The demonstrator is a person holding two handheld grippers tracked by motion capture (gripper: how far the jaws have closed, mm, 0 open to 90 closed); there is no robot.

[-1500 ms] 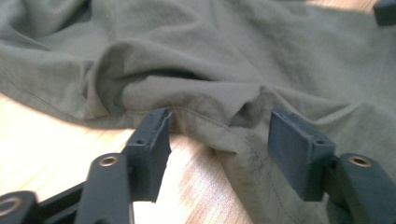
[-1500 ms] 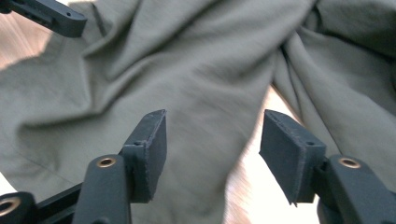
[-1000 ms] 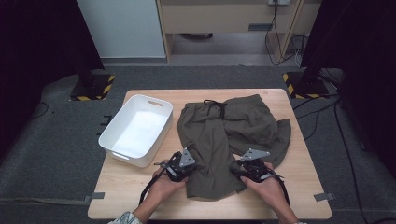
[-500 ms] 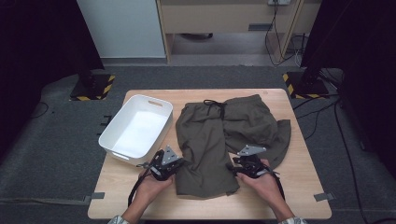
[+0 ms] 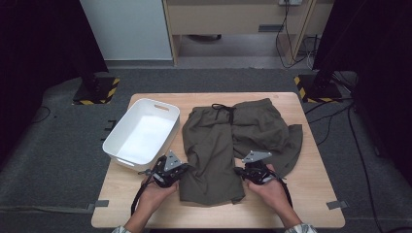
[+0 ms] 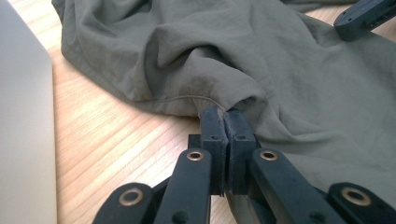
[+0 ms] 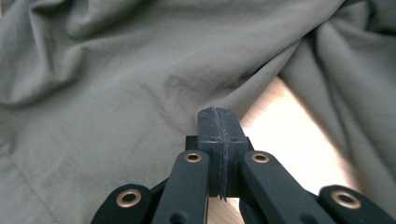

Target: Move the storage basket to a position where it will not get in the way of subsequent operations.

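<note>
- Pale wooden table (image 5: 316, 194): a rectangular top with visible grain, carrying everything else; bare wood shows just below and outside both pairs of tongs.
- Olive-green shorts (image 5: 228, 141): thin, soft woven cloth, creased, spread between the two tongs and reaching away from them toward the far edge of the table. A dark drawstring (image 5: 224, 110) lies at the waistband, well beyond the tongs. One leg lies folded lengthways between the tongs; the other spreads out beyond the right gripper, its edge hanging past the table's side.
- White plastic tub (image 5: 141, 133): rectangular with rounded corners and a handle slot in its far wall, standing just beyond and outside the left gripper, apart from the shorts.
- Left gripper (image 6: 224, 122): black, hinged arms with brass-coloured pivots, a grey three-cornered plate on top. Its jaws are pressed together on a gathered fold at the hemmed side edge of the shorts, the cloth bunching just past the tips.
- Right gripper (image 7: 219, 125): the same build, at the opposite side edge of the folded leg. Its jaws stand closed against each other at the cloth's edge; whether cloth is caught between them cannot be told.
</note>
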